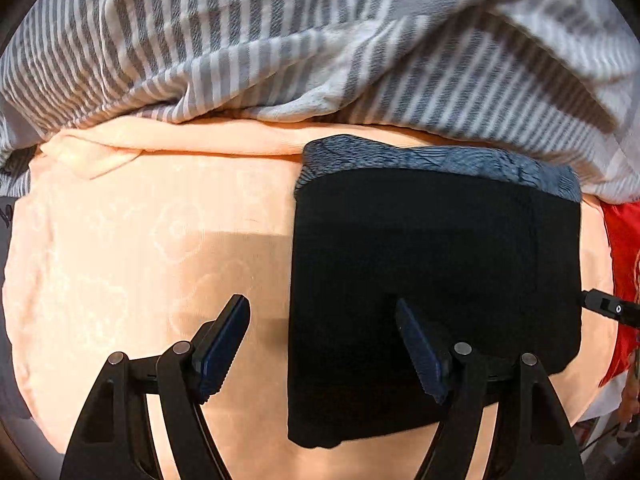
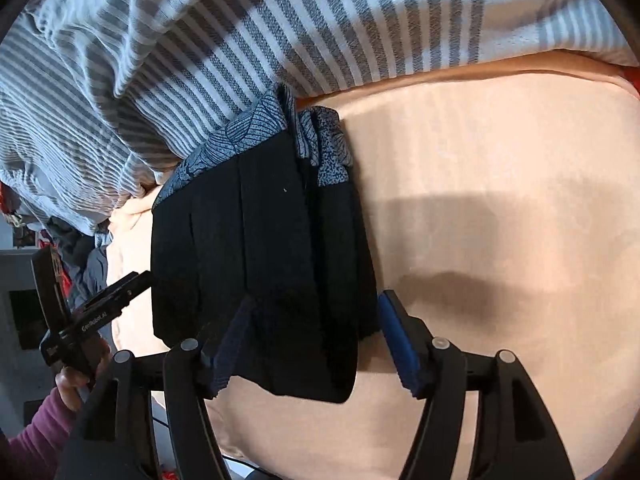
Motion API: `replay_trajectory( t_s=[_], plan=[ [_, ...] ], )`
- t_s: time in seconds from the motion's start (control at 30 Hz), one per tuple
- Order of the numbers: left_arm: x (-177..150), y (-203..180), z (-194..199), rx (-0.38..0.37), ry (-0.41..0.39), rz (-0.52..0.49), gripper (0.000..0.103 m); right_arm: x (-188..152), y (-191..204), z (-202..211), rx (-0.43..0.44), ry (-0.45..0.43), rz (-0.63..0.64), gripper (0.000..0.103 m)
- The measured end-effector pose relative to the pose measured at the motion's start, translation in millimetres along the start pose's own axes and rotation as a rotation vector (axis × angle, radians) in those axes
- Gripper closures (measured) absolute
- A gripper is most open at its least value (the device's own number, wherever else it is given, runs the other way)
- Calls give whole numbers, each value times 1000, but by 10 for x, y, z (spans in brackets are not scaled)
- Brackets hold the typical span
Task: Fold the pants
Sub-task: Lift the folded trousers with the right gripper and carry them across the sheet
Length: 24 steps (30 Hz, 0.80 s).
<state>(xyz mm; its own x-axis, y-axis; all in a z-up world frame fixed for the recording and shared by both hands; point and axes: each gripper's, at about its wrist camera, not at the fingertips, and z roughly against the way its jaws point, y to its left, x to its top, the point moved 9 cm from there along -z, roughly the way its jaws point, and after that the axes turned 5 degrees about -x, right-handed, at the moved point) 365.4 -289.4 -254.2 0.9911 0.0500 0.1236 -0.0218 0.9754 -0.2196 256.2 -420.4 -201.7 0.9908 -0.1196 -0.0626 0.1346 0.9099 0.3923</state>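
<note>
The black pants (image 1: 436, 280) lie folded into a compact rectangle on the peach bedsheet (image 1: 120, 240), over a blue patterned cloth (image 1: 440, 164) that shows at their far edge. My left gripper (image 1: 324, 340) is open and straddles the pants' left edge, one finger over the sheet and one over the black fabric. My right gripper (image 2: 316, 336) is open around the near right part of the pants (image 2: 260, 240), whose folded edge lies between the pads without being pinched. A finger (image 1: 600, 304) of the right gripper shows at the pants' right edge.
A grey-and-white striped duvet (image 1: 280, 40) is bunched along the far side, overlapping the patterned cloth (image 2: 240, 132). Red fabric (image 1: 624, 260) lies at the right. A hand (image 2: 68, 380) in a purple sleeve holds the left gripper. Bare sheet (image 2: 500, 220) spreads right of the pants.
</note>
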Motion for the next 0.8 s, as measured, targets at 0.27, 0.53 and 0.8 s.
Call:
replay_trajectory(
  t_s=[0.27,0.53,0.8],
  plan=[
    [106,57,-256,-107,67,-1,27,96,-9,-156,58,24,50,28],
    [94,186,-529,-311,176,1,27,200,-83,-350,242,81,55,28],
    [157,66,-762,-419,236,3,19,282,-9,-481,375,117,71,25]
  ],
)
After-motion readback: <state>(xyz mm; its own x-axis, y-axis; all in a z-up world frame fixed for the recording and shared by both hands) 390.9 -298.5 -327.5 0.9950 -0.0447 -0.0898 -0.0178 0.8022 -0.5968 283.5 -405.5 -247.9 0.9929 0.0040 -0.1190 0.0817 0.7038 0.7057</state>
